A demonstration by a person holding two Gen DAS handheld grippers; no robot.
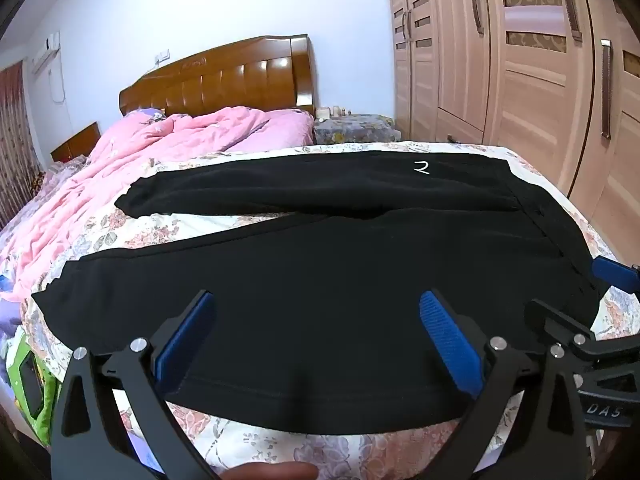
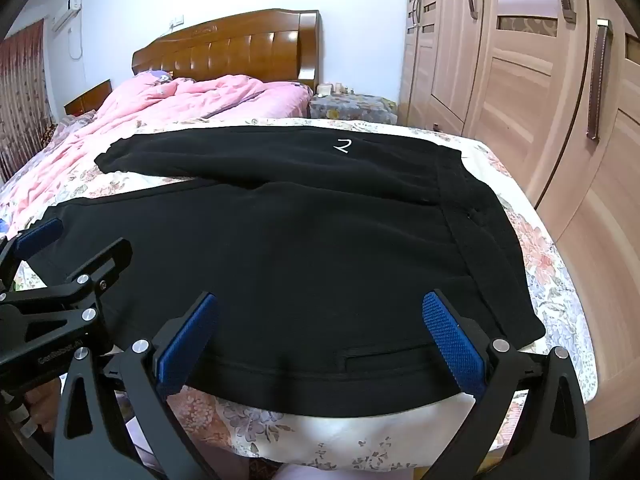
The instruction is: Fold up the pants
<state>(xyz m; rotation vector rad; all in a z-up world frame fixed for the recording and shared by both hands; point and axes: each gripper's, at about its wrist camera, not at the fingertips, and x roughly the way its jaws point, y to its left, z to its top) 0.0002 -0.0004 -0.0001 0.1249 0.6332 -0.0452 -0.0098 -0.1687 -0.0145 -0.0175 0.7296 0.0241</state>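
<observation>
Black pants [image 1: 320, 260] lie flat on the floral bed sheet [image 1: 340, 444], waist to the right and both legs running left. The far leg carries a small white mark [image 1: 421, 167]. My left gripper [image 1: 318, 298] hovers open over the near leg, close to its near edge, with only cloth below the jaws. My right gripper [image 2: 322, 298] is open too, above the pants [image 2: 280, 240] near the waist corner. Each gripper's fingers show in the other's view: the right one's fingers [image 1: 616, 276] and the left one's fingers [image 2: 40, 232].
A pink quilt [image 1: 160, 140] is heaped at the head of the bed below a wooden headboard [image 1: 220, 80]. A wardrobe [image 1: 520, 60] stands close along the right, with a covered nightstand [image 1: 356, 128] beside it. A green object [image 1: 32, 380] lies off the bed's left corner.
</observation>
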